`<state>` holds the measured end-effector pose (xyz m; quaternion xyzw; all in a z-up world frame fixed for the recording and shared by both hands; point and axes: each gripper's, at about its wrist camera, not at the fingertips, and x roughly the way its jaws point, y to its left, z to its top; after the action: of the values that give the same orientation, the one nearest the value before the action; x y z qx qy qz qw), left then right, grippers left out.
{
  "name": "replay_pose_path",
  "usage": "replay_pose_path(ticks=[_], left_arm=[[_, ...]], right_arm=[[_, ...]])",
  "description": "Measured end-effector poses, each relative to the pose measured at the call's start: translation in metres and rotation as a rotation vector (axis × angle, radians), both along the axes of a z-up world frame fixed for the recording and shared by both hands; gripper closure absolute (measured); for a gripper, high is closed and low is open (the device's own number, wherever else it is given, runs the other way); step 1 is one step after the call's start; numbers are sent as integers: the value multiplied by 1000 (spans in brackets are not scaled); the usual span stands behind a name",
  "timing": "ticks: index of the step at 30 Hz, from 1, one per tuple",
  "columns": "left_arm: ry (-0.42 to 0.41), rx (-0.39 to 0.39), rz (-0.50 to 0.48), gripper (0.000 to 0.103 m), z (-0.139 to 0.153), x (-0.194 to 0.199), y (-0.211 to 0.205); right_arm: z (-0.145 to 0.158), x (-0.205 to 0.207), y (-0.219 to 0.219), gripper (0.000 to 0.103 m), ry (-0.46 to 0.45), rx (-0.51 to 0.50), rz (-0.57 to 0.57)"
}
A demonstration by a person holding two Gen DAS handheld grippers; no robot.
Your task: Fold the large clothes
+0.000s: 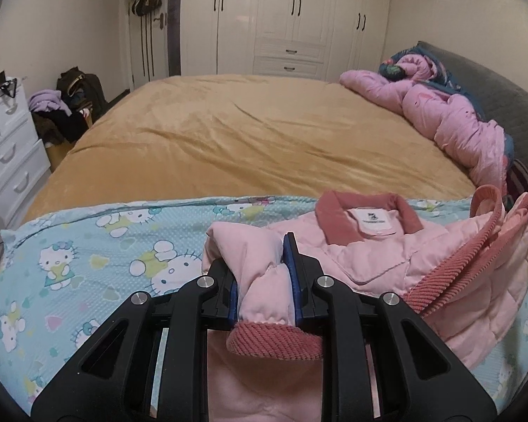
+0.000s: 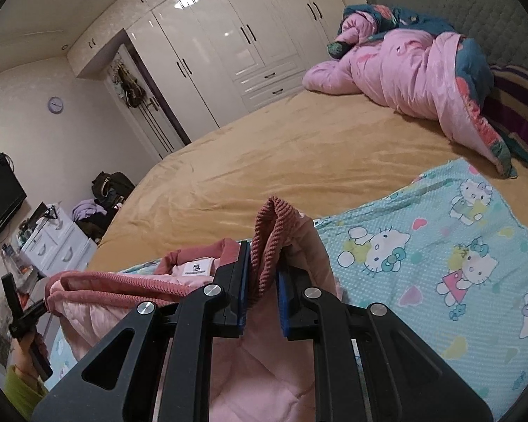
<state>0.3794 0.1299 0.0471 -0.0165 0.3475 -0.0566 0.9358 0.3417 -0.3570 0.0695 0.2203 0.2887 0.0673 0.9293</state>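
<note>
A pale pink quilted jacket (image 1: 376,256) with a darker pink ribbed collar and cuffs lies on a light blue Hello Kitty sheet (image 1: 98,246) on the bed. My left gripper (image 1: 260,267) is shut on a sleeve of the jacket just above its ribbed cuff (image 1: 274,341). My right gripper (image 2: 262,281) is shut on a ribbed pink edge (image 2: 269,242) of the jacket (image 2: 264,369) and holds it lifted off the sheet (image 2: 440,263). The collar label (image 2: 195,269) shows to the left of the right gripper.
The bed has a tan cover (image 1: 250,133). A crumpled pink quilt (image 1: 450,119) lies at the grey headboard (image 1: 503,105). White wardrobes (image 1: 288,17) stand behind the bed. A white drawer unit (image 1: 7,147) and a heap of bags (image 1: 74,105) stand at the left.
</note>
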Motion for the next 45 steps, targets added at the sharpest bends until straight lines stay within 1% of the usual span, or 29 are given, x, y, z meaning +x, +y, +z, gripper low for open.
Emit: replay_pose_path(ticks=[3, 4, 6, 7, 8, 9, 10, 11, 13, 14, 17, 19, 20, 21, 22, 24, 25, 26, 29, 32, 34, 35, 36, 37, 38, 40, 42, 43, 45], left_arm=[[25, -6, 7, 89, -10, 12, 1], [34, -10, 10, 89, -13, 16, 1], [52, -20, 21, 89, -21, 24, 1], [57, -24, 24, 89, -23, 26, 2], [64, -27, 27, 89, -26, 29, 2], [71, -26, 29, 89, -30, 32, 2], [75, -25, 30, 89, -32, 33, 2], [80, -27, 33, 88, -35, 35, 2], [87, -35, 38, 87, -40, 39, 3], [90, -38, 41, 87, -42, 40, 3], [96, -52, 53, 87, -46, 43, 3], [99, -62, 60, 87, -46, 44, 4], [98, -67, 65, 87, -45, 44, 5], [97, -71, 68, 87, -44, 43, 5], [93, -77, 70, 86, -42, 42, 4], [82, -84, 72, 82, -36, 37, 3], [79, -88, 71, 81, -33, 35, 3], [74, -94, 65, 78, -28, 33, 3], [41, -111, 50, 72, -15, 23, 3], [14, -122, 54, 68, -7, 16, 0], [4, -137, 62, 64, -6, 12, -1], [-5, -157, 58, 47, -5, 9, -1], [-31, -202, 56, 26, -2, 4, 0], [-56, -211, 73, 16, 1, -1, 0], [-96, -203, 99, 12, 7, -7, 0], [-128, -200, 107, 12, 14, -15, 1], [-158, -223, 119, 10, 18, -26, 7], [-163, -223, 126, 9, 18, -30, 9], [-162, -195, 176, 9, 8, -40, 18]], right_arm=[[-9, 12, -3, 90, 36, 37, -3], [-11, 14, -5, 88, 47, 71, -6], [-16, 18, -13, 82, 51, 160, -8], [-17, 17, -18, 75, 44, 191, -21], [-15, 15, -21, 53, 32, 198, -40], [-11, 9, -25, 40, 6, 208, -65], [-8, 4, -26, 31, -22, 211, -71], [-2, -3, -24, 31, -51, 193, -66], [4, -11, -14, 29, -72, 130, -38], [6, -18, 1, 26, -81, 79, 9], [-2, -28, 39, 25, -66, -32, 129], [-19, -31, 69, 25, -20, -76, 223], [-33, -31, 89, 25, 22, -99, 269], [-42, -30, 100, 25, 47, -111, 291], [-57, -27, 115, 25, 86, -124, 325], [-77, -21, 135, 25, 146, -144, 363], [-88, -16, 143, 25, 178, -159, 359], [-95, -13, 147, 23, 190, -164, 350], [-107, 0, 149, 15, 200, -115, 327], [-112, 12, 150, 15, 224, -96, 303], [-112, 16, 152, 15, 230, -97, 292], [-111, 17, 152, 15, 232, -100, 290], [-112, 18, 153, 15, 233, -104, 287], [-113, 18, 155, 15, 235, -109, 287], [-113, 18, 156, 15, 234, -112, 287], [-110, 17, 155, 15, 223, -99, 286], [-104, 15, 148, 15, 208, -81, 291], [-99, 12, 144, 15, 191, -62, 294], [-91, 4, 129, 15, 157, -37, 286]])
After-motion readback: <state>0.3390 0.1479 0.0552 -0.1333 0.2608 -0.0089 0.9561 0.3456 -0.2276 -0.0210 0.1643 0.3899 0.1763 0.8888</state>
